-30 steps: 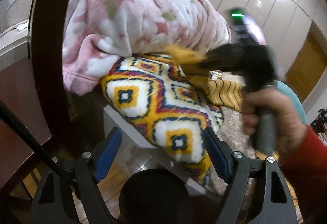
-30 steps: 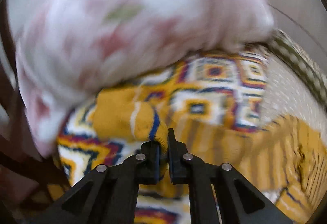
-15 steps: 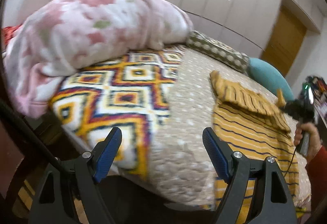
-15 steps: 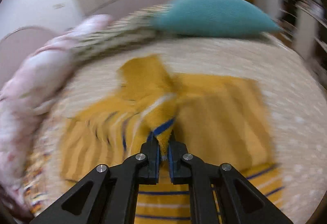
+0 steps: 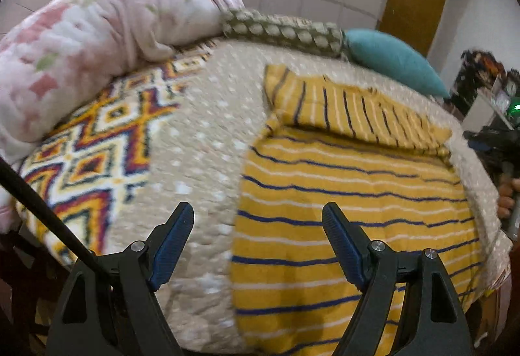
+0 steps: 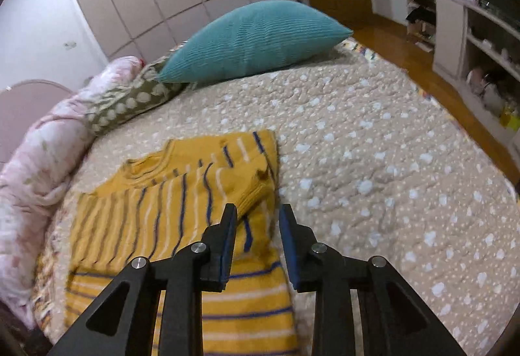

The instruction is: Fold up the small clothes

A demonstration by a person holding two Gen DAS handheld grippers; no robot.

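Yellow striped sweater (image 6: 182, 226) lies flat on the quilted bed (image 6: 373, 161), toward its left side, with one sleeve (image 5: 354, 109) folded across the chest below the teal pillow (image 6: 256, 37). Right gripper (image 6: 256, 219) has just been opening, jaws parted over the sleeve cuff, nothing pinched. Left gripper (image 5: 258, 242) gapes wide and empty over the sweater's left edge (near the patterned blanket (image 5: 94, 157)). Risk: the bulky cuff may spring back or slide off, since the thick knit resists creasing.

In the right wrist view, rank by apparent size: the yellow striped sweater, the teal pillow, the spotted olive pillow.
1. Yellow striped sweater, though it lies nearest the camera.
2. Teal pillow.
3. Spotted olive pillow, partly hidden behind the teal one.
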